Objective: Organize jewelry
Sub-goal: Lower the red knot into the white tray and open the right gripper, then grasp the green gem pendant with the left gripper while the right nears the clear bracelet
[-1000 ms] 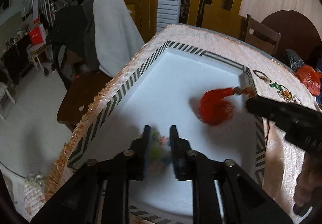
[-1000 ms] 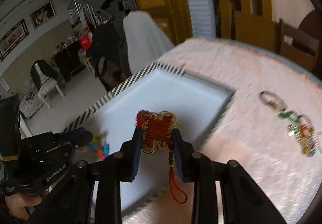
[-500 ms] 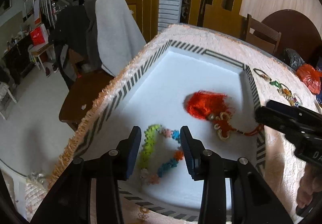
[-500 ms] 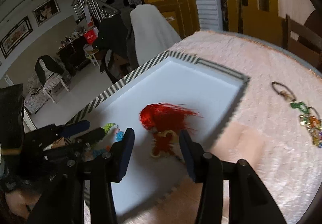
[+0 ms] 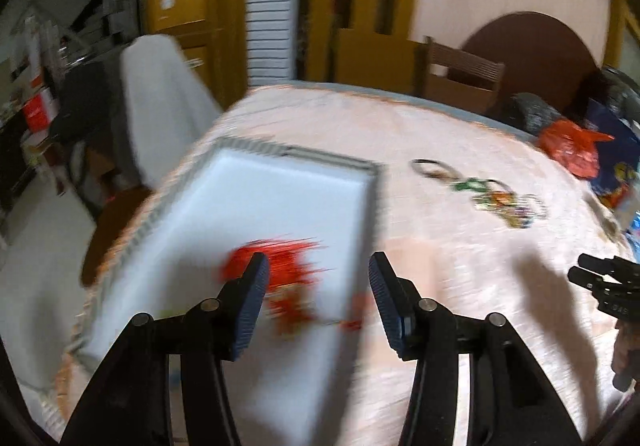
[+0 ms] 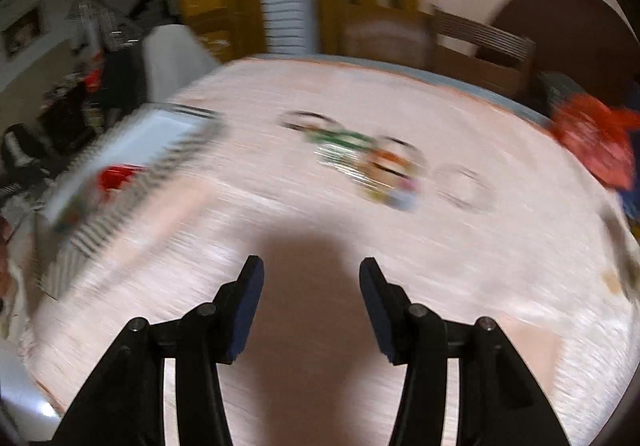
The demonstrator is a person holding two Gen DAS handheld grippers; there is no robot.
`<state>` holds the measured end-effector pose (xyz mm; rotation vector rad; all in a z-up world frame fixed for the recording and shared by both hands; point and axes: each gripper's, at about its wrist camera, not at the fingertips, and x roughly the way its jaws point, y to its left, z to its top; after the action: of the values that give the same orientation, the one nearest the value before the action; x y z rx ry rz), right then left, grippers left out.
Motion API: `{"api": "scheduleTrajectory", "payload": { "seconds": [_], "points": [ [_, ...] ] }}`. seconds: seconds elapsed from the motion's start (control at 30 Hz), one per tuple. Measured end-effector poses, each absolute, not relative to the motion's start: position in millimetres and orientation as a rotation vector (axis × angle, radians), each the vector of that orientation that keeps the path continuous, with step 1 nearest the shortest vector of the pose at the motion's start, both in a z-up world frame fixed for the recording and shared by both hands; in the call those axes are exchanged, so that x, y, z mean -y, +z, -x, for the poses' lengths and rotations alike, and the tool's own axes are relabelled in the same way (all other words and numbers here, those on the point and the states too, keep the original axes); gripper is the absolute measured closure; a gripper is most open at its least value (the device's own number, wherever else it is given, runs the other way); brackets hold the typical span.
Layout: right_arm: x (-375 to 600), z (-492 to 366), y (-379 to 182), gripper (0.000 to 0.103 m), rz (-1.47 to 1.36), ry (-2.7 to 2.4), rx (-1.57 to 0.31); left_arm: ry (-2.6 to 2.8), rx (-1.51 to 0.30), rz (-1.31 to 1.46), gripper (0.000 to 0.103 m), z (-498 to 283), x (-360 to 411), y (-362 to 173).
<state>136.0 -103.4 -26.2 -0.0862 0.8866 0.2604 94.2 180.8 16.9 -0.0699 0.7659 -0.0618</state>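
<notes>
We take the white tray (image 5: 280, 185) with the striped rim as our landmark. Inside it lies the red tassel knot (image 5: 280, 274), toward its near end, so that piece looks sorted. A hint of coloured beads shows near the tray's near corner in the right wrist view, but blur keeps us from being sure what it is.

Our left gripper (image 5: 316, 286) hangs above the tray's near right corner, its jaws apart and opening, with nothing between them. Our right gripper (image 6: 310, 286) is over bare tablecloth (image 6: 480, 266) to the right of the tray, jaws likewise apart and opening, empty.

Well to the right of the tray, a chain of loose pieces (image 6: 368, 161) waits on the cloth: a dark ring, green and multicoloured charms, and a pale ring farthest from the tray. We judge the task partly done: at least one item is in the tray, and this cluster has yet to be collected.
</notes>
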Motion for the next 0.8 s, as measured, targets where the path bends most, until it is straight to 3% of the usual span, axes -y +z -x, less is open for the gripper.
{"api": "scheduleTrajectory", "payload": {
  "seconds": [0.27,0.5,0.63,0.8],
  "points": [
    [196.4,-136.1,-33.5,0.051,-0.091,0.094,-0.871,-0.297,-0.828,0.068,0.070,-141.2,-78.7,-12.7],
    [189.6,-155.0,-44.5,0.051,-0.113,0.058,-0.898,-0.395,-0.851,0.012,0.070,-186.2,-20.3,-37.1],
    [190.0,-157.7,-59.3,0.051,-0.134,0.035,-0.929,-0.438,-0.835,-0.031,0.081,-215.0,-4.6,-43.5],
    [180.0,-160.3,-72.5,0.051,-0.102,0.050,-0.940,-0.511,-0.869,-0.031,0.081,-246.3,4.9,-51.3]
  ]
}}
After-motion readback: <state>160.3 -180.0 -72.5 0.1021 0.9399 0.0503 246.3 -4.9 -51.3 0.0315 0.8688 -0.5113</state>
